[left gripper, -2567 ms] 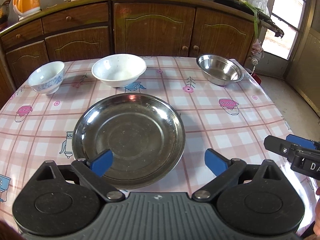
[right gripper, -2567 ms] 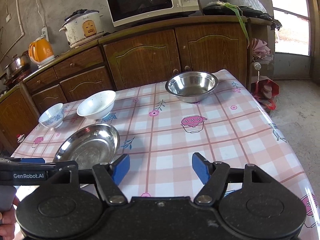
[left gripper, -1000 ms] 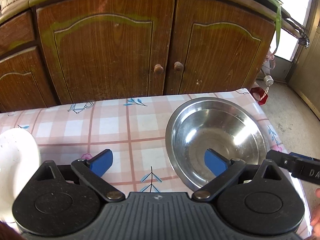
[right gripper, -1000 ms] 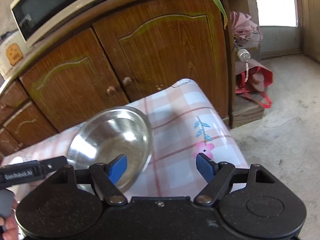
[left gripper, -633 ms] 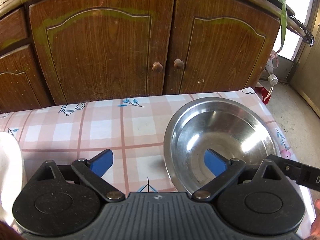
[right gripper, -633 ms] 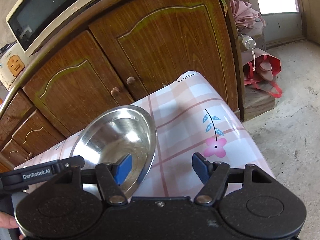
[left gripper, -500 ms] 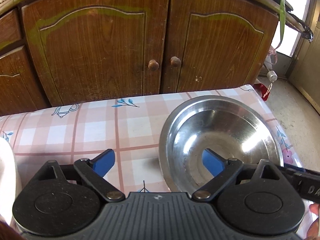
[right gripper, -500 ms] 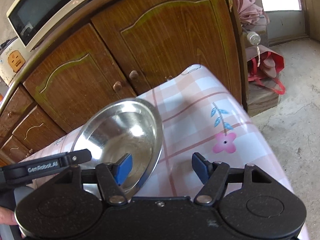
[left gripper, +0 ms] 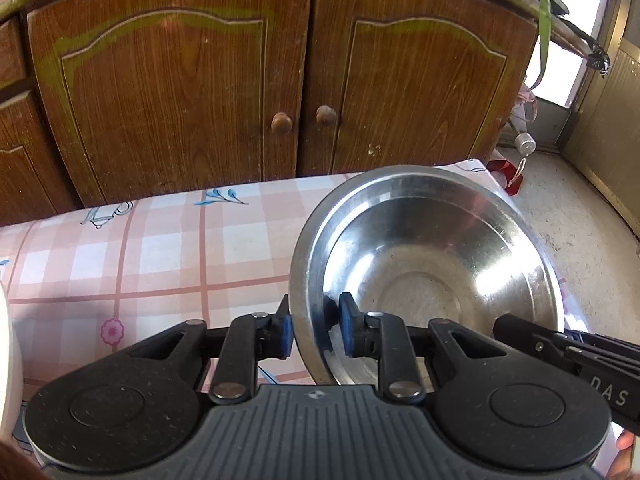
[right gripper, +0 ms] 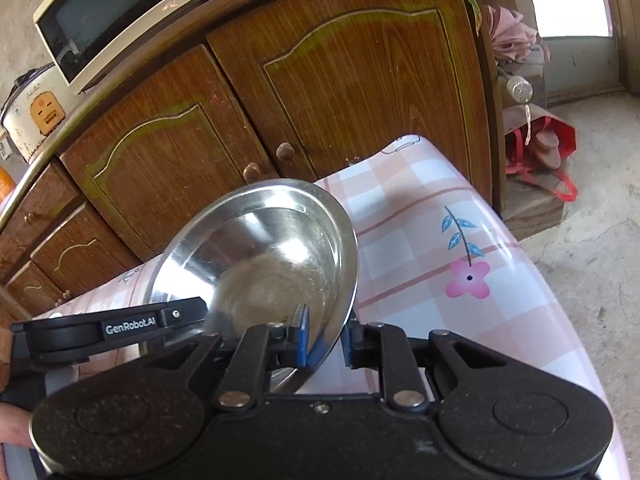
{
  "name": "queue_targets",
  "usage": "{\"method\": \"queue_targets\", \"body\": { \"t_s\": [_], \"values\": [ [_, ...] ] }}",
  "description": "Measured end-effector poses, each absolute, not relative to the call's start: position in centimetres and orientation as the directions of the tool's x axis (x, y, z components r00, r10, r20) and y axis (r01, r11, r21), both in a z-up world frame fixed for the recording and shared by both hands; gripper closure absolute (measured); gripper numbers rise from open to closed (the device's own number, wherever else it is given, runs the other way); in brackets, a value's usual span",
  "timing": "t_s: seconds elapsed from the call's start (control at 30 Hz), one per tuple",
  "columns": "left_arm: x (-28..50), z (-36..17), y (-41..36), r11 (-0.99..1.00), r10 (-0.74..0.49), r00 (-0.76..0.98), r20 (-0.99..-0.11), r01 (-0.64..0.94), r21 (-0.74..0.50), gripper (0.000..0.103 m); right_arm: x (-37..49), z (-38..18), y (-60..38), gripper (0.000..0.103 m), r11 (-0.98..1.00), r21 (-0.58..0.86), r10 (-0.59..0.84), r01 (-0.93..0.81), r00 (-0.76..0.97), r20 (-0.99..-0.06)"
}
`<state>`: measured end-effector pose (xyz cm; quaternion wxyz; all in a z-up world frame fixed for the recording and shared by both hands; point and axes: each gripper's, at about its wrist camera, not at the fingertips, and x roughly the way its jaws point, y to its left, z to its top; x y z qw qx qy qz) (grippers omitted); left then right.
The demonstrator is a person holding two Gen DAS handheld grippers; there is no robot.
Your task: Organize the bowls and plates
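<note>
Both sets of jaws have just been closing, and each now pinches the rim of the steel bowl [left gripper: 432, 264] where half a second ago they stood wide around it. The left hand-held gripper [left gripper: 314, 330] clamps the bowl's left rim and the right hand-held gripper [right gripper: 326, 338] its right rim, one pad inside and one outside the wall. The bowl sits at the far right corner of the counter [left gripper: 168, 248], close to the edge, directly between the two; with opposite grips, any lift probably needs both hands rising together.
</note>
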<state>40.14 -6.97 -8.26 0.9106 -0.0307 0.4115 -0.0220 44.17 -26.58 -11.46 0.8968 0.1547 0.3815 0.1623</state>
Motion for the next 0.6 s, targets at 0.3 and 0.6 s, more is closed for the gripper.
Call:
{"method": "queue_targets", "body": {
  "t_s": [0.3, 0.6],
  "values": [
    [36.8, -6.5, -7.9, 0.995, -0.094, 0.671, -0.736, 0.038, -0.093, 0.080, 41.1, -8.1, -26.2, 0.079, 0.949, 0.237, 0.314, -0.206, 0.674, -0.668],
    [33.4, -4.4, -7.6, 0.990, -0.120, 0.681, -0.723, 0.025, -0.140, 0.079, 37.5, -4.6, -25.5, 0.079, 0.966, 0.140, 0.254, -0.218, 0.697, -0.671]
  ]
}}
